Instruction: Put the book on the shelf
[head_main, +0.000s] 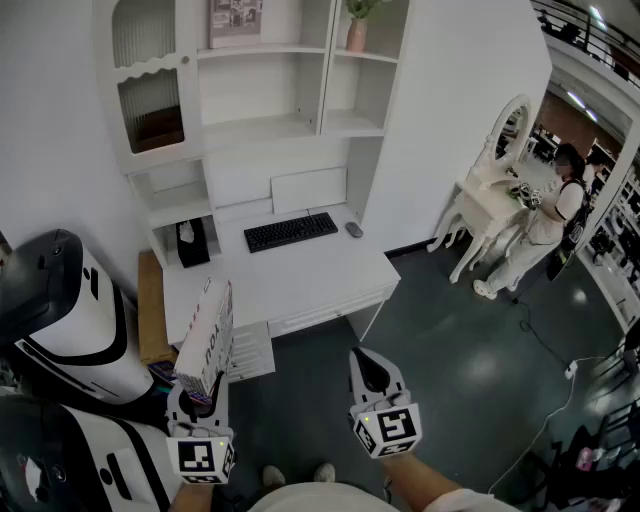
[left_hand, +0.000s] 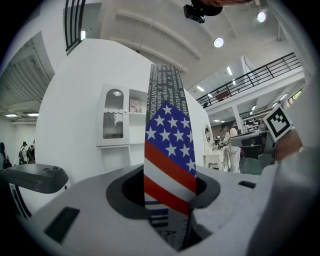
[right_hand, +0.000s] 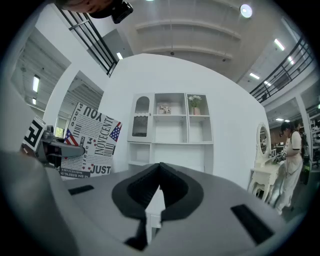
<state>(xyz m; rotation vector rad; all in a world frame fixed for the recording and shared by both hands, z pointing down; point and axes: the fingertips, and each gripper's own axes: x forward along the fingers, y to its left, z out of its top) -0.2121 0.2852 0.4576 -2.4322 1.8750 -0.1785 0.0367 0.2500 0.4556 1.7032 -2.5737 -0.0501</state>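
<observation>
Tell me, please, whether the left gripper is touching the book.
Touching. The left gripper view shows the book clamped upright between the jaws of the left gripper.

Book (right_hand: 90, 142) cover, off to the left of my right jaws, reads "YOU", "NOVECENT", "JUST". Fine print on its edge, up between my left jaws, is too small to read.

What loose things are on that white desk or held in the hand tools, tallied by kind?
Book: 1
Keyboard: 1
Mouse: 1
Black box: 1
Total: 4
</observation>
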